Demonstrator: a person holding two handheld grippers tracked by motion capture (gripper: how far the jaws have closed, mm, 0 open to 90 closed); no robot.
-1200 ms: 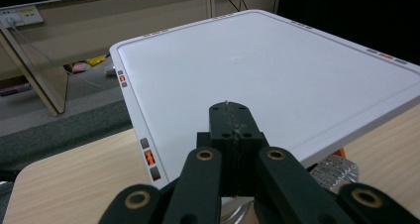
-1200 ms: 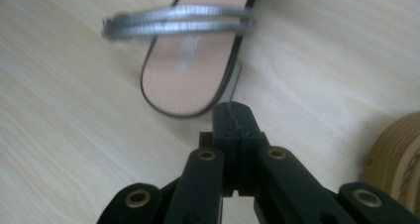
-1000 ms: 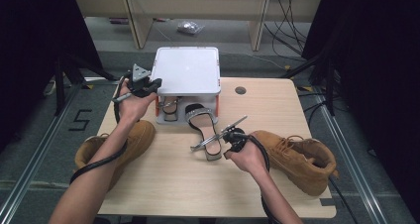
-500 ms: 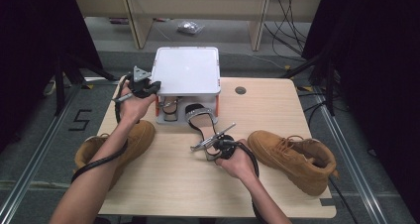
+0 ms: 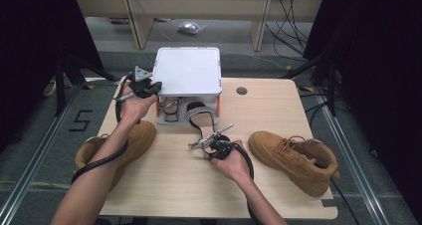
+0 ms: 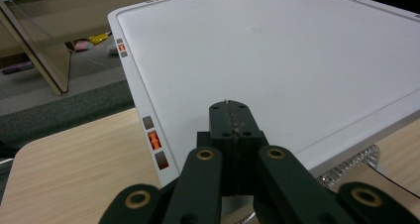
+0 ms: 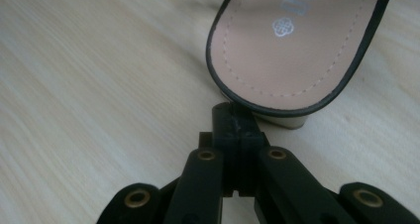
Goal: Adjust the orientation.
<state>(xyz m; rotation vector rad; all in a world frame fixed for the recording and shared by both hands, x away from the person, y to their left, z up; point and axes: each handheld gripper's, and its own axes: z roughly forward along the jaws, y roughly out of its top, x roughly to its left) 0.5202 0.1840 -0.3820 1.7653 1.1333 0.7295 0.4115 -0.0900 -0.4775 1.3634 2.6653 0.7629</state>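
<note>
A black-edged sandal [image 5: 198, 116] with a tan insole [image 7: 292, 45] lies on the wooden table [image 5: 278, 105], its toe under a white rack [image 5: 189, 70]. My right gripper [image 5: 205, 138] is low on the table with its jaws shut and empty, and its tips [image 7: 233, 114] sit right at the sandal's heel end. At the rack's left edge my left gripper [image 5: 155, 87] is also shut with nothing in it. In the left gripper view its tips [image 6: 232, 111] hover over the rack's flat white top [image 6: 297, 60].
A second, sparkly-strapped sandal [image 5: 171, 108] sits under the rack. One tan boot [image 5: 124, 143] lies at the table's left under my left forearm, and another tan boot [image 5: 298, 158] lies at the right. A round cable hole [image 5: 242, 91] is behind the rack's right side.
My right gripper has slid a little to the left and lower, closer to the sandal's heel. The left gripper has stayed by the rack.
</note>
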